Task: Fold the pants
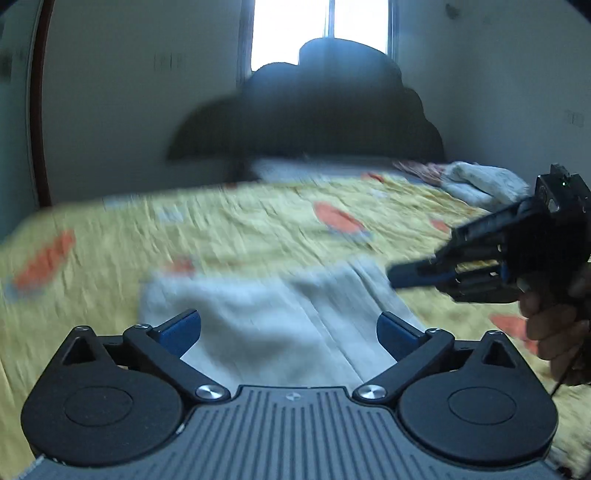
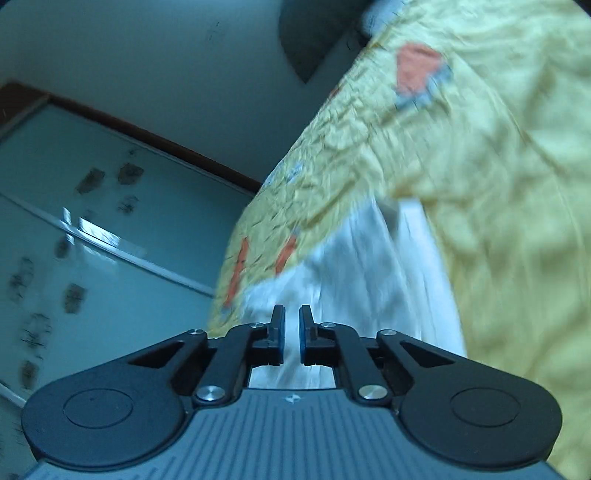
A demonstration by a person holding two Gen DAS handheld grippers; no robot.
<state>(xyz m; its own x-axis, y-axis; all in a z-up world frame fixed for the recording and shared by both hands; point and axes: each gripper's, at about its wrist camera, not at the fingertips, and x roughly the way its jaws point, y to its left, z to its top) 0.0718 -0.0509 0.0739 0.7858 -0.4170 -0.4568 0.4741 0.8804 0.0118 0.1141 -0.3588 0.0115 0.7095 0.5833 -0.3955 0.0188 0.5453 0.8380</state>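
Lying on a yellow bedspread [image 1: 240, 229] with orange patches, the pale pants [image 1: 280, 314] sit spread out near the lower middle of the left wrist view, their edges smeared by blur. At the far left of that view a dark door frame [image 1: 37, 110] runs up the wall. Next comes the left gripper [image 1: 289, 332], its blue-padded fingers spread as wide as they go, with the pants seen beyond the gap and nothing between the pads. Behind the bed stands a dark scalloped headboard [image 1: 314, 110] under a bright window [image 1: 317, 26]. Further right a rumpled light blanket [image 1: 480, 181] lies at the head of the bed. At the right edge the right gripper [image 1: 397, 275] points in from the side, carried by a hand [image 1: 554, 325], its blue tips pressed together above the bedspread just beside the pants.

From the right wrist, tilted steeply, a glass-fronted wardrobe [image 2: 92, 240] fills the left. In the middle the right gripper's fingers [image 2: 279, 332] stand nearly shut, a narrow slit left between the pads, pinching nothing. The pants [image 2: 369, 280] lie ahead of them, with the bedspread [image 2: 498, 184] to the right.
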